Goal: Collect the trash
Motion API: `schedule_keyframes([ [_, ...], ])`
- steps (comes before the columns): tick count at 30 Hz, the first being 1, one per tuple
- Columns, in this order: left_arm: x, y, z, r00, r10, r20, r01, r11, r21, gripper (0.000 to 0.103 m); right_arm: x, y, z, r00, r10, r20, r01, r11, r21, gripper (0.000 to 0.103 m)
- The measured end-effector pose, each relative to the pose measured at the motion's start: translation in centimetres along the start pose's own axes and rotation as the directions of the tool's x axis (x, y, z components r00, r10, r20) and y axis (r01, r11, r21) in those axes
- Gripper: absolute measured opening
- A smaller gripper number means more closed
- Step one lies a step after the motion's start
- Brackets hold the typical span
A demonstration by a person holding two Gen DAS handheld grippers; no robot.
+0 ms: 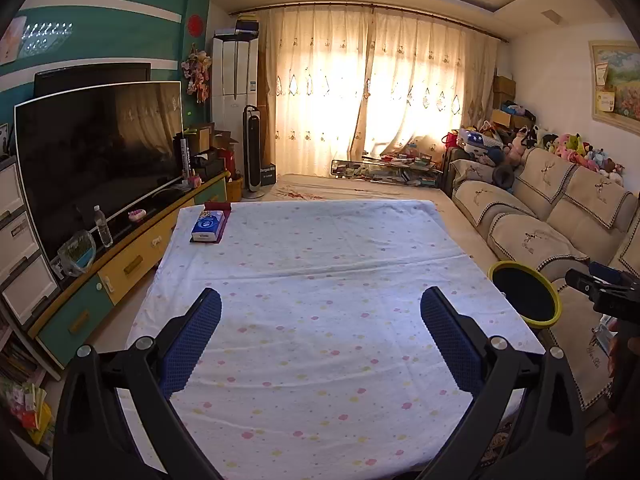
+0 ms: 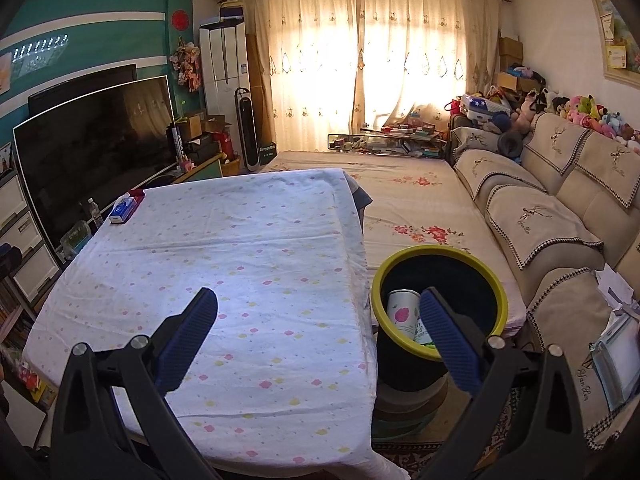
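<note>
Right wrist view showed the right tool (image 2: 318, 312) wide and empty; cups (image 2: 402, 314) lay in the bin (image 2: 440, 254), lower right beside the counter (image 2: 224, 248). The left tool (image 1: 320, 312) was wide too.

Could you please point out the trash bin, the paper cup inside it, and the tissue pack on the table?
trash bin (image 2: 436, 249): right wrist view, on its yellow-green rim at the back.
paper cup (image 2: 402, 312): right wrist view, on its white printed side.
tissue pack (image 1: 208, 225): left wrist view, on its blue top face.
</note>
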State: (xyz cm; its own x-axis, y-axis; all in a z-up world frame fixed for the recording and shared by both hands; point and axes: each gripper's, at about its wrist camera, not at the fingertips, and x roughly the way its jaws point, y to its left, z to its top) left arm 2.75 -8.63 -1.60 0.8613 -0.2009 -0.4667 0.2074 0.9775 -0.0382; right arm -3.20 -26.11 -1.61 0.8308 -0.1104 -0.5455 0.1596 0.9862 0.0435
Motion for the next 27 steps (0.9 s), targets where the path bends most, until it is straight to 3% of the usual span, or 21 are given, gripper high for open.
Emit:
schedule_keyframes([
  [27, 0.33, 0.31, -0.46, 1.0, 0.0, -0.01, 0.0, 1.0, 0.0, 0.098, 0.83, 0.41, -0.5, 1.0, 0.0, -0.008, 0.0, 1.0, 0.004, 0.096],
])
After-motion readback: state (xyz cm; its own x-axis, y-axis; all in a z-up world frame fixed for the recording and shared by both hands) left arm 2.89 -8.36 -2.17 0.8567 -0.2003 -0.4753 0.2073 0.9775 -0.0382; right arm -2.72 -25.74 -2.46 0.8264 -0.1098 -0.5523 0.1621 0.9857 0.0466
